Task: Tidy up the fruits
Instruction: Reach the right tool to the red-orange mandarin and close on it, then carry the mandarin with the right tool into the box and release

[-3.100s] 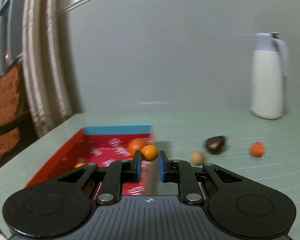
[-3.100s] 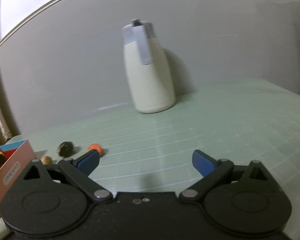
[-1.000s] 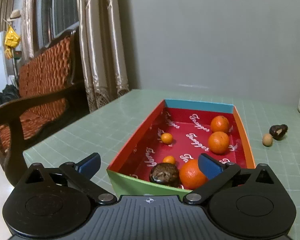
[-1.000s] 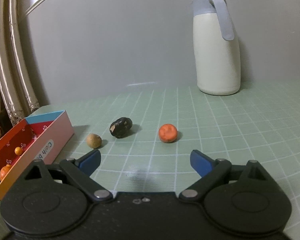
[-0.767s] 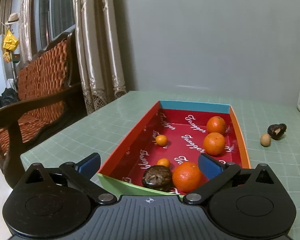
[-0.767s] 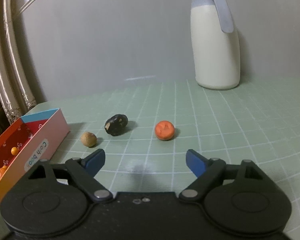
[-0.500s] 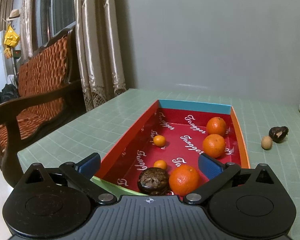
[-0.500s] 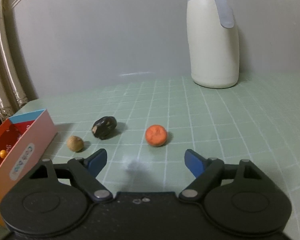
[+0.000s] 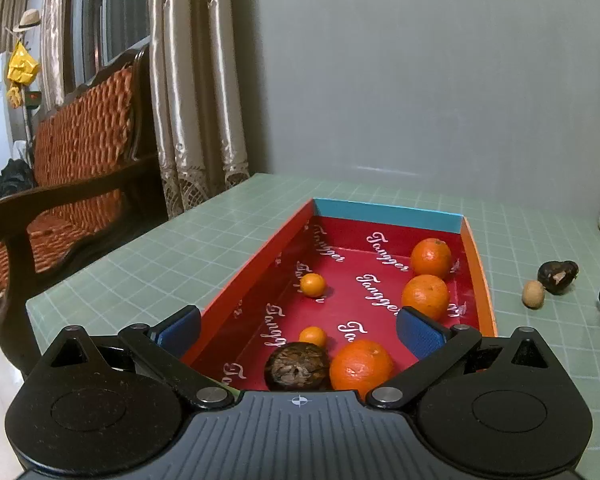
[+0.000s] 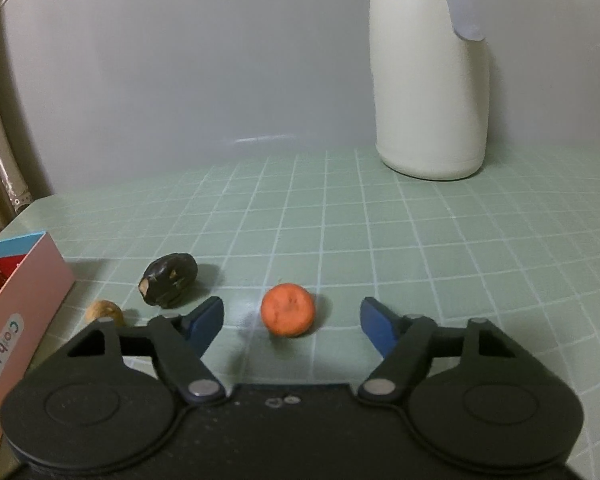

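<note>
Right wrist view: right gripper [image 10: 292, 320] fingers apart, empty; orange fruit [image 10: 287, 315] sits on the surface between and just ahead of them, roughly round. Left gripper [image 9: 298, 326] fingers apart, empty, over the box [image 9: 476, 268]; right hand nearer.

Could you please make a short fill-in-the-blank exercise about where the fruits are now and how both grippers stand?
1. The number of large oranges lying in the red box is ____.
2. The jaws of the right gripper are ____, with the flat orange fruit lying on the table just ahead of the gap between them.
3. The dark fruit and the small tan fruit lie ____ the box.
4. The left gripper holds ____.

Missing words: three; open; outside; nothing
</note>
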A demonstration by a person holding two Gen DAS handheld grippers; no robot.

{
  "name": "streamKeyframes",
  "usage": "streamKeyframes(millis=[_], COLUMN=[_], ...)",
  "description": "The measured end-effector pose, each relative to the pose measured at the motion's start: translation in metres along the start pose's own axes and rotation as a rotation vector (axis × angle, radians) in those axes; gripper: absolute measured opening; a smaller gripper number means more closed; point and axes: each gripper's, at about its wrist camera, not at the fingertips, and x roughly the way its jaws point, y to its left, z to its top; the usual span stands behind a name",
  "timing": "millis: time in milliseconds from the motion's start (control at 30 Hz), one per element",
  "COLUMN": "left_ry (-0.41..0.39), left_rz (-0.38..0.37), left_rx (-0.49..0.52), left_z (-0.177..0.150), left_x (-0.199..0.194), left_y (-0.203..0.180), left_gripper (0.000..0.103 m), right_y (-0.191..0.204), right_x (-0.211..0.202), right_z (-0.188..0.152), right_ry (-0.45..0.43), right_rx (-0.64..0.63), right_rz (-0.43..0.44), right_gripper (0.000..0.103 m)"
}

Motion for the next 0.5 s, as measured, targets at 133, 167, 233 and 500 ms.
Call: streamKeyframes(millis=[133,167,233,500], left_ry=[0.009,0.008,0.008,0.009], left_rz=[-0.001,0.002,0.009,0.023], left_rx=[-0.024,-0.025,-0.028,-0.042], left_z=[0.001,0.001,0.001,0.001], left_x=[0.001,0.001,0.001,0.002], left_y=[0.005,0.006,0.008,0.015], left_gripper=[0.103,0.103,0.103,0.103], right_y=[0.002,0.003,0.005,0.001], right_x=[0.002,0.002,0.000,-0.001], right_z=[0.000,0.000,-0.001,0.000], right_ry=[0.001,-0.001,-0.003,-0.009], right_rx=[-0.021,-0.027,-0.037,-0.021], right_rz=[-0.013,-0.017,-0.020,0.001], right_gripper=[0.061,0.056,0.045,0.029])
